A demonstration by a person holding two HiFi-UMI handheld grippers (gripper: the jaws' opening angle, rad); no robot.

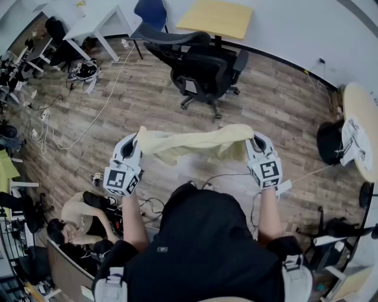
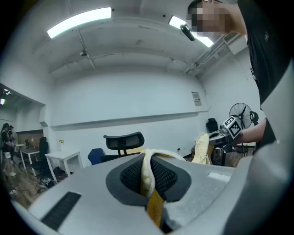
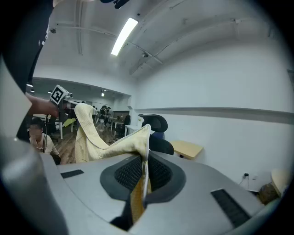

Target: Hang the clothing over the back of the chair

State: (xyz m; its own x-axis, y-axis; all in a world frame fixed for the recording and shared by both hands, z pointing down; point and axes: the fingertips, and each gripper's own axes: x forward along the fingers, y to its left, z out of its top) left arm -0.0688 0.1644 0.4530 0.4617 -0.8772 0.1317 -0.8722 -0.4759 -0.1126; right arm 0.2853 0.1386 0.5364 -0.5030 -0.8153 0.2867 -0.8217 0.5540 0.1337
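A pale yellow garment (image 1: 192, 143) hangs stretched between my two grippers in the head view. My left gripper (image 1: 139, 135) is shut on its left end, and a fold of the cloth (image 2: 148, 172) is pinched between the jaws. My right gripper (image 1: 253, 140) is shut on the right end, with the cloth (image 3: 140, 151) rising out of its jaws. The black office chair (image 1: 201, 65) stands on the floor beyond the garment, its backrest (image 2: 123, 140) visible in the left gripper view and also the backrest (image 3: 155, 123) in the right gripper view.
A wooden table (image 1: 215, 16) stands behind the chair by the wall. A white desk (image 1: 91, 20) and a blue chair (image 1: 151, 12) are at the back left. Cables (image 1: 77, 127) trail over the floor at left. A seated person (image 1: 77, 227) is low at left. A round table (image 1: 360, 127) is at right.
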